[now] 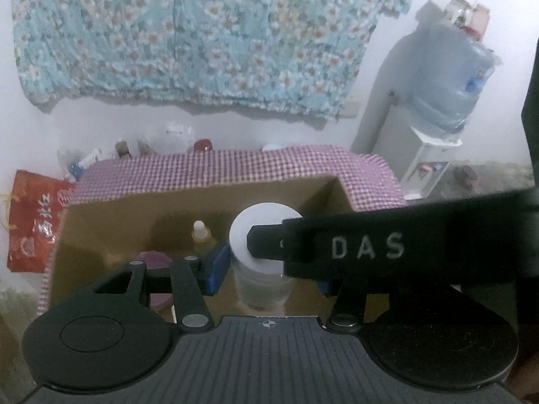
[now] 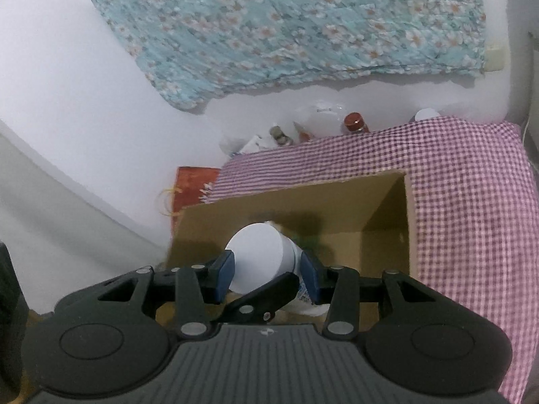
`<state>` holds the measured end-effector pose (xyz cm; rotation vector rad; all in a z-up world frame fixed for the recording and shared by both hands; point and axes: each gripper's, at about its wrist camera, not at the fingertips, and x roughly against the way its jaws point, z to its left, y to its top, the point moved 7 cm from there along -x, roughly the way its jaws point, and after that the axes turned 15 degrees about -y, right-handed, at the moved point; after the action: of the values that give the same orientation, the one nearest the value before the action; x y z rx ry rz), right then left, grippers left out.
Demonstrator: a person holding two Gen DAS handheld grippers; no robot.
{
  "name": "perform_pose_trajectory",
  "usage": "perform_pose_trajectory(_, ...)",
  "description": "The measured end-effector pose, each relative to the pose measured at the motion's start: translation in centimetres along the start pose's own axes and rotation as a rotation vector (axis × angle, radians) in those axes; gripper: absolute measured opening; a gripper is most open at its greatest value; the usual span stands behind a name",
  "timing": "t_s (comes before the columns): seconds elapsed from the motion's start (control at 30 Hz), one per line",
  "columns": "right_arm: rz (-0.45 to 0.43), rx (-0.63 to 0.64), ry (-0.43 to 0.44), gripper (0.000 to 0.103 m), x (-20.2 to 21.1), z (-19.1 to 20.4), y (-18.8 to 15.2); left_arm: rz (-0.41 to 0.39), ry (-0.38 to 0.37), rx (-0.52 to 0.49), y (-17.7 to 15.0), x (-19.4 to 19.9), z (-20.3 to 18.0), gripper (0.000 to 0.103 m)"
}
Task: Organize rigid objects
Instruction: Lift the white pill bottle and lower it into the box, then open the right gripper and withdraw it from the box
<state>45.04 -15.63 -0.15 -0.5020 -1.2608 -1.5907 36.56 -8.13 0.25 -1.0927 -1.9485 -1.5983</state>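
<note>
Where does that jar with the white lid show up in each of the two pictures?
Left wrist view: jar with the white lid sits just right of centre, between the blue pads, over the cardboard box.
Right wrist view: the jar is low in the centre, between the blue pads.
Shared landmark: the box on the checked cloth.

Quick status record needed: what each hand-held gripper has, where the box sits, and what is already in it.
left hand-held gripper: shut on clear jar with white lid, held over the box
right hand-held gripper: shut on white-lidded container, held at the box's near edge
cardboard box: open, on pink checked cloth
in box: small dropper bottle standing upright; a purple item, partly hidden
behind the cloth: red-capped bottle and other bottles by the wall
blur: both views soft
</note>
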Motion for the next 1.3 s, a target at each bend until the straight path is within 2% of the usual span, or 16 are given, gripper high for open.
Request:
perform_pose_trajectory(0.37,0.042,0.057,-0.08,0.047,-3.9,-1.0,-1.4,0.102,-0.026,0.052,-1.8,-3.5,1.0,0.051)
perform_pose_trajectory(0.57,0.005,0.054,-0.084,0.051,-2.7,-1.1,-1.2,0.081,-0.023,0.042,-1.3,-2.1,0.7,0.064)
perform_pose_trajectory(0.7,-0.049,0.017,-0.065,0.051,0.1,-1.2,-1.1,0.037,-0.024,0.009,-0.8,0.4,-0.2,0.071)
perform_pose_trajectory(0.83,-0.152,-0.015,-0.061,0.062,4.6,-1.1,-2.0,-0.025,-0.03,0.001,-0.9,4.3,-1.0,0.087)
perform_pose_trajectory(0.93,-0.244,-0.023,-0.088,0.077,8.3,-0.7,-3.7,-0.071,-0.013,-0.013,-1.5,7.1,-1.2,0.099)
perform_pose_trajectory(1.0,-0.298,-0.024,-0.114,0.082,10.5,-0.3,-5.0,-0.099,-0.002,-0.02,-2.2,9.0,-1.1,0.101)
perform_pose_trajectory(1.07,-0.331,-0.026,-0.129,0.093,11.9,0.2,-6.2,-0.12,0.006,-0.016,-3.0,10.5,-0.9,0.103)
perform_pose_trajectory(1.13,-0.37,-0.029,-0.14,0.099,13.1,0.8,-7.5,-0.137,0.013,-0.011,-3.9,11.7,-0.4,0.103)
perform_pose_trajectory(1.3,-0.396,-0.042,-0.178,0.103,14.3,2.0,-11.0,-0.173,0.09,-0.02,-6.3,13.7,1.4,0.103)
